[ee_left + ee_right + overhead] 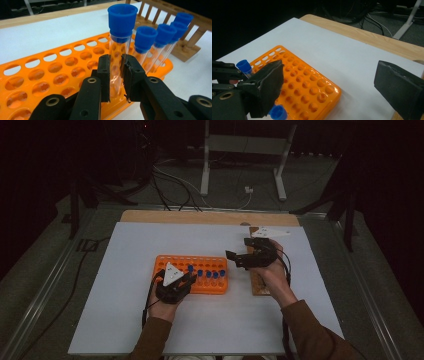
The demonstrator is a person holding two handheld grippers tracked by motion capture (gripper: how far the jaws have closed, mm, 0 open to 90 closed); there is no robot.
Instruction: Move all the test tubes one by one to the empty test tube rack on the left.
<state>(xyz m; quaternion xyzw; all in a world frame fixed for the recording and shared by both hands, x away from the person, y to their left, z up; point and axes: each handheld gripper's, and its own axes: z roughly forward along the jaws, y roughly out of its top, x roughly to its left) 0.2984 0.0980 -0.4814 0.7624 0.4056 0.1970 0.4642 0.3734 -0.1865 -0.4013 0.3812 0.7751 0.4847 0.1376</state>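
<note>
1. Our left gripper (pixel 116 75) clamps its jaws on a blue-capped tube (pixel 120 37), upright above the orange rack (pixel 50 75).
2. Our right gripper (pixel 327 82) hovers beside the rack, jaws wide apart, empty.

A rack (pixel 192 265) sat on the sheet (pixel 125 310) near the table's middle, with a row of capped tubes (pixel 210 274) standing along its near right part. Just right of it lay a wooden rack (pixel 258 287), running front to back. The left gripper (pixel 181 281) was at the rack's near edge, around one tube (pixel 117 62); the right gripper (pixel 239 258) hung over the gap between both racks.
</note>
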